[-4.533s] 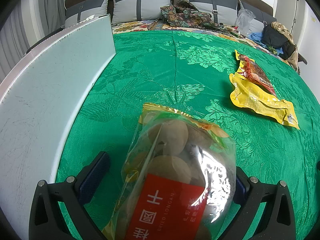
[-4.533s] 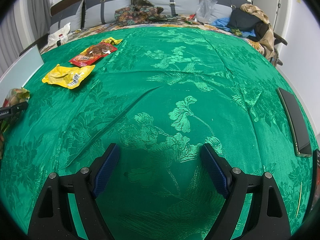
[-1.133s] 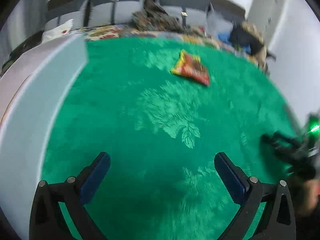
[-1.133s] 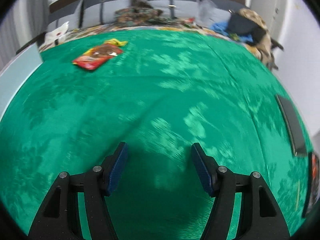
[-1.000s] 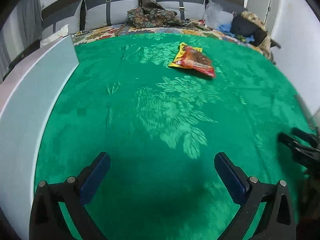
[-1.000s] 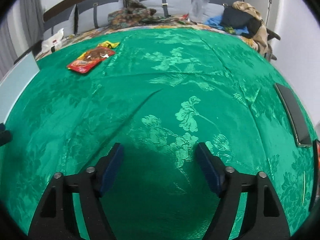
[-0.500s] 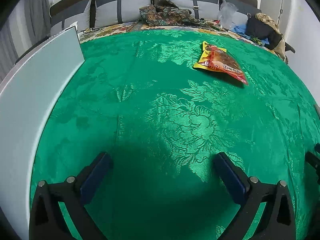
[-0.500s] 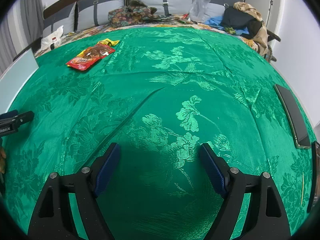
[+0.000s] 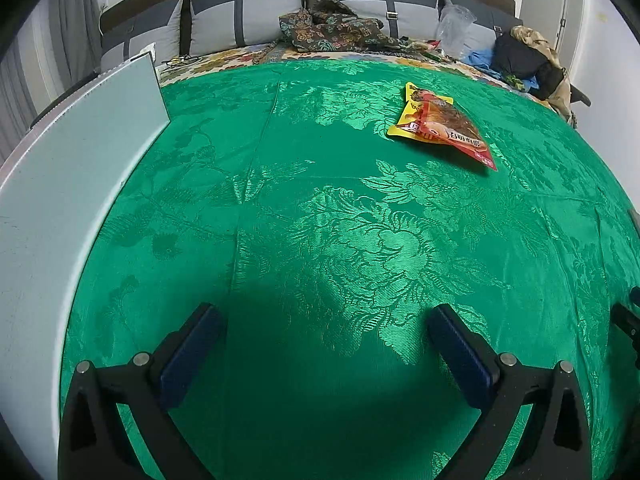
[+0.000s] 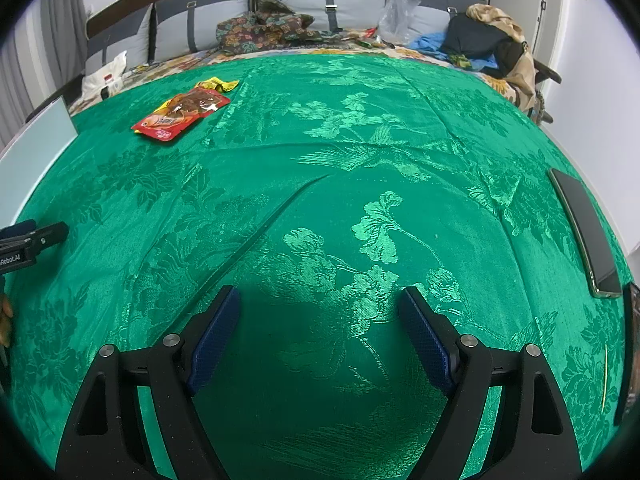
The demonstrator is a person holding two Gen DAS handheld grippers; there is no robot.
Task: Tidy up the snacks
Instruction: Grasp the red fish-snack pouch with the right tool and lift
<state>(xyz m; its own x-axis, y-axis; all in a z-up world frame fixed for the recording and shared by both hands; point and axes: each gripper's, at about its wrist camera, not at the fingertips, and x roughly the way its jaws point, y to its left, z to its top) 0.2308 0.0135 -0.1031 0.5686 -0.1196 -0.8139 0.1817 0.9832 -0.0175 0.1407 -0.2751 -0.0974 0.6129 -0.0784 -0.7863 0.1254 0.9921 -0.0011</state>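
A red and yellow snack packet [image 9: 442, 126] lies flat on the green cloth [image 9: 320, 200], far ahead and right of my left gripper [image 9: 322, 330], which is open and empty just above the cloth. In the right wrist view the same packet [image 10: 182, 114] lies at the far left. My right gripper [image 10: 320, 318] is open and empty over the middle of the cloth. The left gripper's tip [image 10: 36, 236] shows at the left edge of the right wrist view.
A pale grey-green board [image 9: 76, 184] stands along the left side. A dark phone [image 10: 584, 226] lies at the right edge of the cloth. Grey pillows [image 9: 244, 20], patterned fabric and clothes [image 10: 496, 44] are piled at the far end.
The longan bag that my left gripper held 4.5 s ago and the yellow packet are out of view. My left gripper is empty and has turned slightly; the red packet sits further right.
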